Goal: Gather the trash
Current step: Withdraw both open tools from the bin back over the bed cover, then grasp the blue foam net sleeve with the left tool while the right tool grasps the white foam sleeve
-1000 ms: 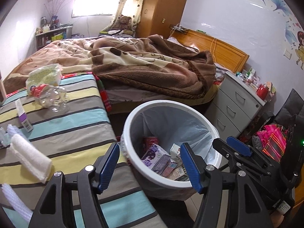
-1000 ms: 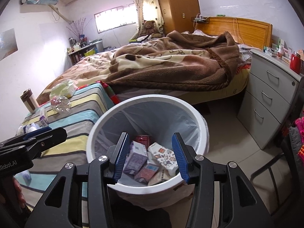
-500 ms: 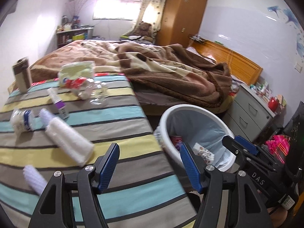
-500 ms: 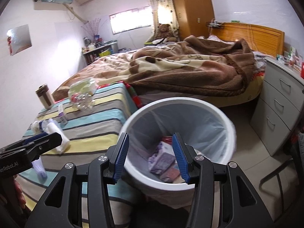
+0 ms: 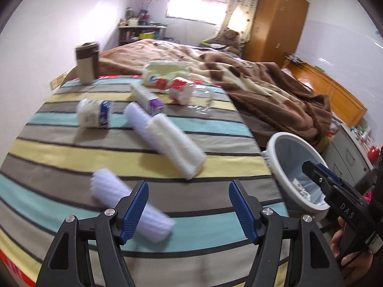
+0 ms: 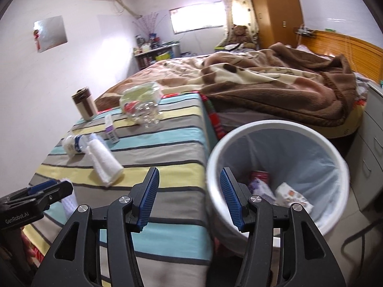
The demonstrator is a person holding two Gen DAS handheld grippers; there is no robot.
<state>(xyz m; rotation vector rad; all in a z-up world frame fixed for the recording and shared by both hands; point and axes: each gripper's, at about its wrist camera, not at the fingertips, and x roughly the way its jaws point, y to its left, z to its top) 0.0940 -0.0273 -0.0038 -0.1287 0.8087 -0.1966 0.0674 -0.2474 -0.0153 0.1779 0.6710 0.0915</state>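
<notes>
I found the left fingers (image 5: 188,209) parted about halfway and empty; they had just been opening, with nothing between them. The right fingers (image 6: 189,197) had likewise just widened and held nothing, hanging over the worktop's edge beside the bin (image 6: 241,131). Nearest the left fingers lay a pale ribbed plastic roll (image 5: 129,206) on the striped worktop (image 5: 59,148), its near end just behind the left pad. I judged it light, soft and crushable, likely slippery, and best taken across its middle. A white roll (image 5: 176,144), a small bottle (image 5: 94,114) and a crumpled clear bottle (image 5: 191,95) lay farther off.
</notes>
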